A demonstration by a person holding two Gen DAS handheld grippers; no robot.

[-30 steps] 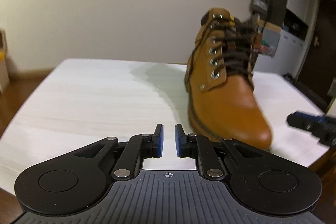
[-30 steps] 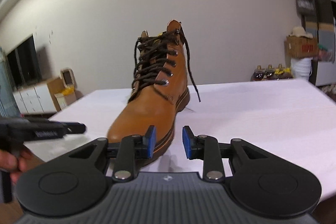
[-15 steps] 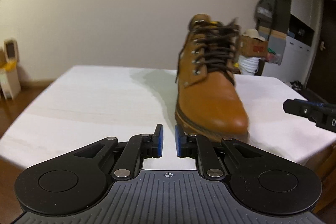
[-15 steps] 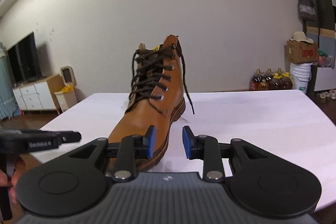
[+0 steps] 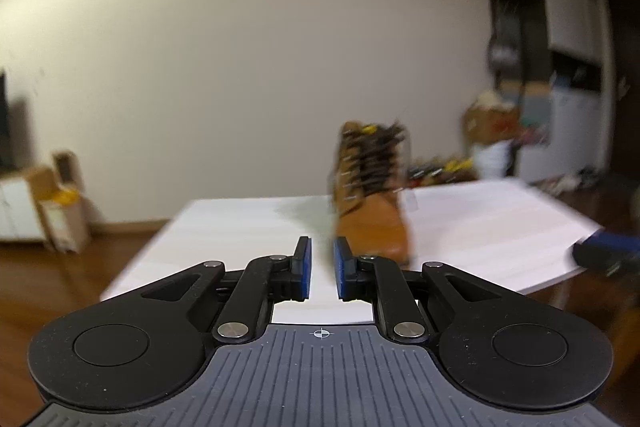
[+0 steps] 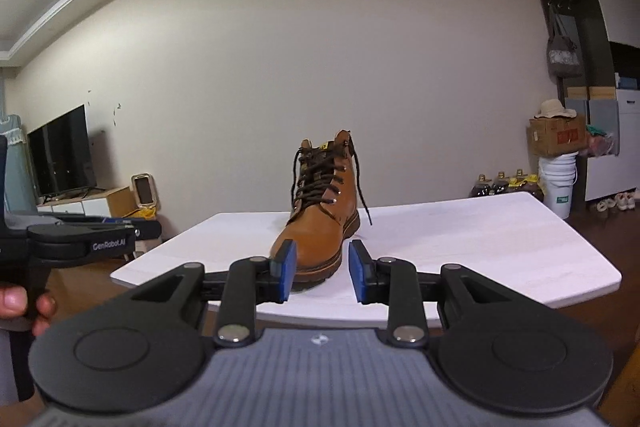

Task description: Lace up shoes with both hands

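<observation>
The boot stands well ahead of both my empty, parted grippers; I should approach its dangling lace slowly.

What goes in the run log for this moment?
boot: upright on table | laces: untied | left gripper: opening, empty | right gripper: open, empty

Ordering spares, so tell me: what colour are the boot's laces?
Dark brown laces, clearest in the right wrist view.

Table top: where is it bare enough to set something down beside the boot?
The white table is bare right of the boot, out to its right edge, and left of it to the near corner. Only the dangling lace crowds the boot's right side.
</observation>
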